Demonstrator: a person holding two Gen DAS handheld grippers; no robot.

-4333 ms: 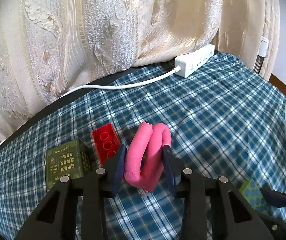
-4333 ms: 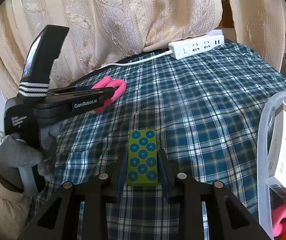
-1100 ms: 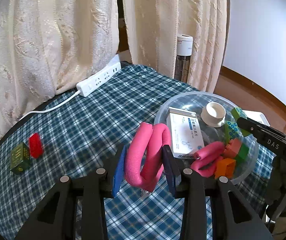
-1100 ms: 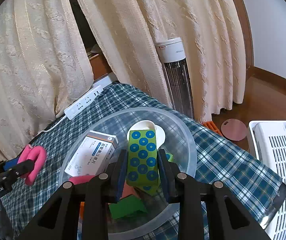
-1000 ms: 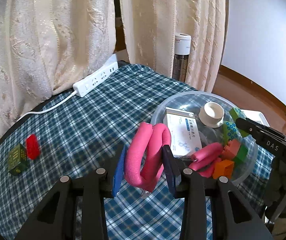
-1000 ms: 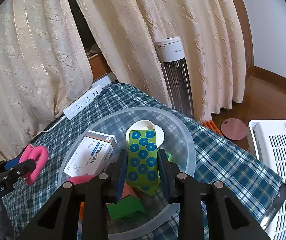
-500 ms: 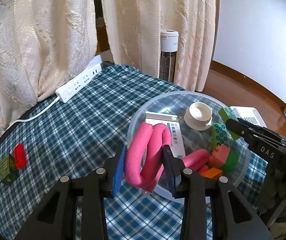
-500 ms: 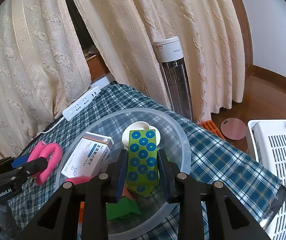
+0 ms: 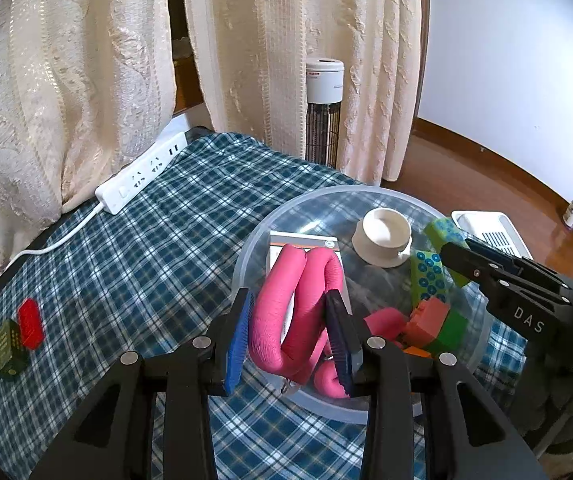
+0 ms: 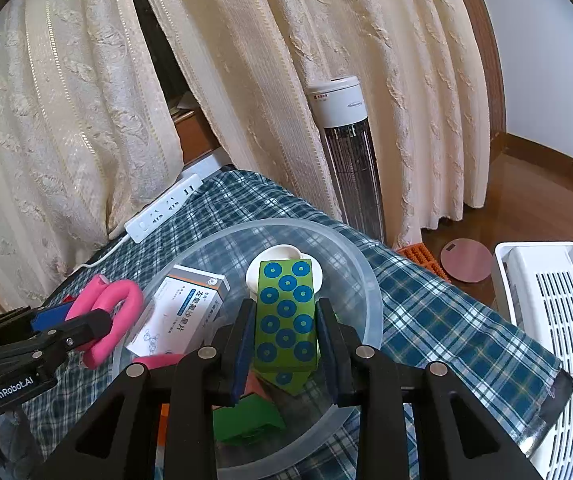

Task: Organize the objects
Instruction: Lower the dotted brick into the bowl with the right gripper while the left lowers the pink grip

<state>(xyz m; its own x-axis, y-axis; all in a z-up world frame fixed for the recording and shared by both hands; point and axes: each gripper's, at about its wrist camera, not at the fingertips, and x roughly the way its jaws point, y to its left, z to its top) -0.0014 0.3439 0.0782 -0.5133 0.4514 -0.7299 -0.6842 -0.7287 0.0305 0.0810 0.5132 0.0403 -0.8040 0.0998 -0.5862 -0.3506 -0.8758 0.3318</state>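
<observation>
I count two pink foam grips [image 9: 290, 312] — one in my left claw, one lower centre in the clear bowl [image 9: 254, 240], the only bowl. Two green dotted blocks [image 10: 285, 316], one white box [image 10: 184, 312], one white cup [image 9: 382, 236], one power strip [image 9: 140, 178], upper left.

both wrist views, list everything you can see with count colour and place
clear bowl: 1, see-through plastic, on the tablecloth
medicine box: 1, white, in bowl
white cap: 1, in bowl
pink grip: 1, held over the bowl's near rim
dotted block: 1, green with blue dots, held over bowl
loose blocks: several, salmon, green, orange, in bowl
red brick: 1, tablecloth, beside the dark green box
dark green box: 1, tablecloth edge
power strip: 1, white, by the curtains
tablecloth: 1, blue plaid
tower heater: 1, white, on the floor
left gripper: shut on pink grip
right gripper: shut on dotted block
</observation>
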